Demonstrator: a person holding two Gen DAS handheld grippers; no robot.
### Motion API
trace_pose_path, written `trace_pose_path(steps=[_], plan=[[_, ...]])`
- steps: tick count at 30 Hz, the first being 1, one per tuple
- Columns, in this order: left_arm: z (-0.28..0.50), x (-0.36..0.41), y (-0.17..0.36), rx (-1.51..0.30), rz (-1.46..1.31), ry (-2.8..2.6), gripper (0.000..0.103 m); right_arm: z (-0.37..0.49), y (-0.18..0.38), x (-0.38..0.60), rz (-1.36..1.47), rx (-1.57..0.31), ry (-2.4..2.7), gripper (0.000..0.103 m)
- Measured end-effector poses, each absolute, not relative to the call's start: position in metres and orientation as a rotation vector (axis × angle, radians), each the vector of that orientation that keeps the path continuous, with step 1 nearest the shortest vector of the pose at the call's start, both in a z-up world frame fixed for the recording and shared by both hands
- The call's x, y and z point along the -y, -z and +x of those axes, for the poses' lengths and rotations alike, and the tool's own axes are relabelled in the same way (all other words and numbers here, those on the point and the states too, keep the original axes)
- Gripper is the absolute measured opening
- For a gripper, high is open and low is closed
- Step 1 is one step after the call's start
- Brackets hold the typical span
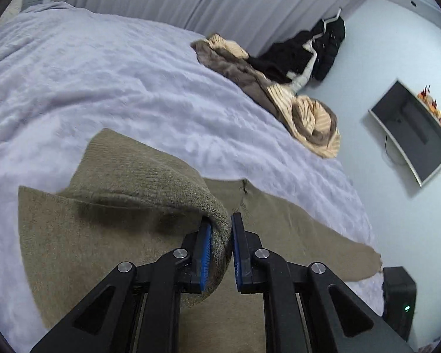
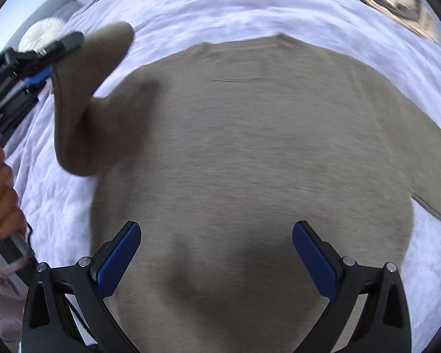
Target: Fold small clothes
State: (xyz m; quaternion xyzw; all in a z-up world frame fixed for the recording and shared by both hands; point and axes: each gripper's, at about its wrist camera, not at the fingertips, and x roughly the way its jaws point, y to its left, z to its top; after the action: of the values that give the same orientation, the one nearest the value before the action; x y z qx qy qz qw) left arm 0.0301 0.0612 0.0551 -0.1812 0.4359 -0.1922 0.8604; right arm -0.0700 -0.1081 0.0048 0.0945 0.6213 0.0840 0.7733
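Now left hand-held gripper [image 1: 222, 229] pinches sweater [image 1: 150, 176] sleeve; right hand-held gripper [image 2: 216, 235] gapes above.

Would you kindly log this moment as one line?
left tool: shut on sweater sleeve, lifted | right tool: open over sweater | bedspread

L gripper [image 1: 221, 235] has its blue-padded jaws pinched on a folded-over edge of the olive knit sweater [image 1: 108, 235], lifting it w/ a ridge of fabric rising off the rest, which lies flat on the lavender bedspread [image 1: 103, 82]. Far edge of bed: a heap of brown & tan striped clothes [image 1: 305, 111], black garment [image 1: 308, 50] just behind it. Wall-mounted screen [image 1: 411, 132] at right, small black box [image 1: 399, 297] w/ green light low right
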Motion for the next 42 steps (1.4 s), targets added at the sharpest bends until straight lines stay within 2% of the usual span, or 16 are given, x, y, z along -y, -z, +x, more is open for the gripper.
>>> trace_pose_path(steps=[4,6,7,8,9,14,19,23,27,29,30,31,34,39,42], plan=[[0.029,-0.011,-0.016,-1.034,-0.263,0.397,0.015,-0.078,0.006,0.157,0.245,-1.372,-0.115,0.103],[0.026,0.002,0.002,-1.097,-0.214,0.371,0.037,-0.081,0.012,0.172,0.268,-1.385,-0.093,0.103],[0.023,0.006,0.008,-1.112,-0.193,0.347,0.072,-0.082,0.015,0.18,0.282,-1.391,-0.082,0.103],[0.017,0.005,0.01,-1.101,-0.176,0.304,0.095,-0.083,0.016,0.184,0.29,-1.394,-0.077,0.103],[0.012,0.003,0.007,-1.073,-0.162,0.258,0.1,-0.083,0.017,0.187,0.296,-1.397,-0.072,0.103],[-0.001,-0.03,-0.016,-1.044,-0.169,0.191,0.1,-0.075,0.012,0.187,0.268,-1.374,-0.079,0.103],[-0.017,-0.092,-0.033,-0.998,-0.204,0.057,0.1,-0.044,-0.009,0.149,0.136,-1.272,-0.169,0.103],[-0.018,-0.148,-0.015,-1.06,-0.237,-0.122,0.1,0.001,-0.02,0.084,-0.063,-1.172,-0.246,0.103],[-0.027,-0.179,0.004,-1.089,-0.254,-0.22,0.1,0.051,-0.005,0.021,-0.255,-1.13,-0.25,0.1],[-0.031,-0.184,0.012,-1.101,-0.24,-0.237,0.1,0.066,0.011,0.003,-0.332,-1.153,-0.217,0.094],[-0.034,-0.186,0.014,-1.106,-0.232,-0.243,0.1,0.073,0.026,-0.002,-0.394,-1.196,-0.174,0.086],[-0.038,-0.187,0.016,-1.109,-0.223,-0.251,0.1,0.076,0.037,-0.004,-0.426,-1.232,-0.155,0.064],[-0.048,-0.191,0.018,-1.109,-0.22,-0.249,0.1,0.075,0.032,0.012,-0.301,-1.223,-0.209,0.014],[-0.057,-0.181,0.031,-1.16,-0.136,-0.207,0.1,0.046,-0.021,0.098,0.095,-1.013,-0.218,0.013],[-0.056,-0.175,0.04,-1.178,-0.113,-0.195,0.1,0.025,-0.008,0.157,0.325,-1.039,-0.147,0.014]])
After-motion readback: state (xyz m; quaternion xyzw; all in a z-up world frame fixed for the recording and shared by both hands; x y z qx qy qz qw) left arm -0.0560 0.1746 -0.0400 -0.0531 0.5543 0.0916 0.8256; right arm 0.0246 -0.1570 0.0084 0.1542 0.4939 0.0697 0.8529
